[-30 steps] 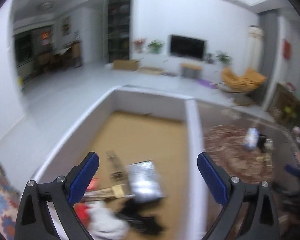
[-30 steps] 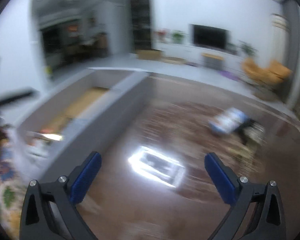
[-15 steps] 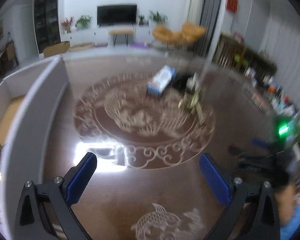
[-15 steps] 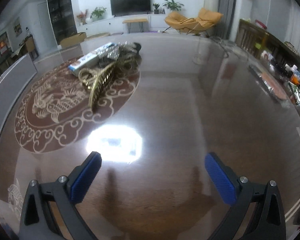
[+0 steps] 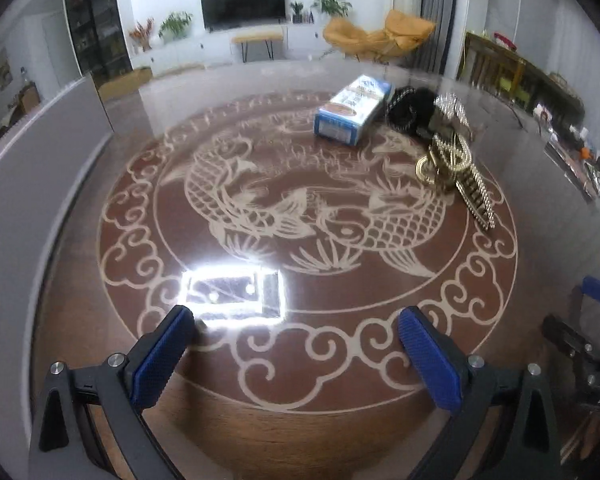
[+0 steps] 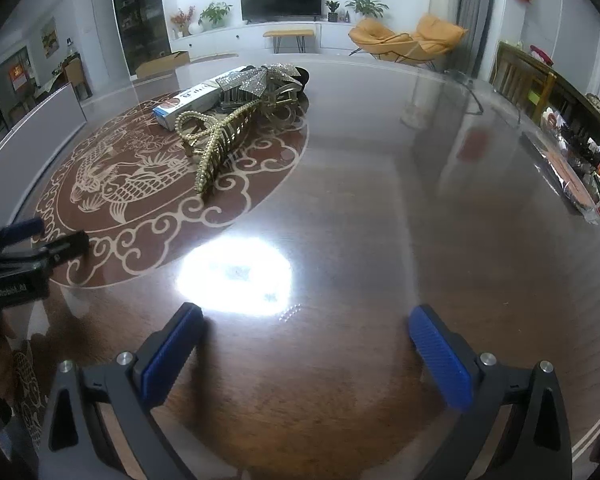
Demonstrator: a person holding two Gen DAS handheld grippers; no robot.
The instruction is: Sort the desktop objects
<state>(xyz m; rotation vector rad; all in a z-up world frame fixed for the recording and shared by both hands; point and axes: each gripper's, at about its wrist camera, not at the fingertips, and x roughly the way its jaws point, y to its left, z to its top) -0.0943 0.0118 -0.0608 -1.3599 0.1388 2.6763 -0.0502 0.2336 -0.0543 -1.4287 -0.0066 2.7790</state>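
Both claws are now looking at the shiny desk (image 6: 380,200) instead of the gray bin — the left claw (image 5: 292,344) and right claw (image 6: 306,340) are hanging wide open, holding nothing. Far ahead, the blue box (image 5: 354,110) and pearl hair clip (image 6: 216,140) are sitting close together.

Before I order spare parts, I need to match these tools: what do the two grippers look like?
Both match: the left gripper and right gripper have black triangular frames with cut-outs, silver screw heads, and textured blue pads on each finger. White lettering shows on each gripper's black body in the other's view. No cables or sleeves are visible.
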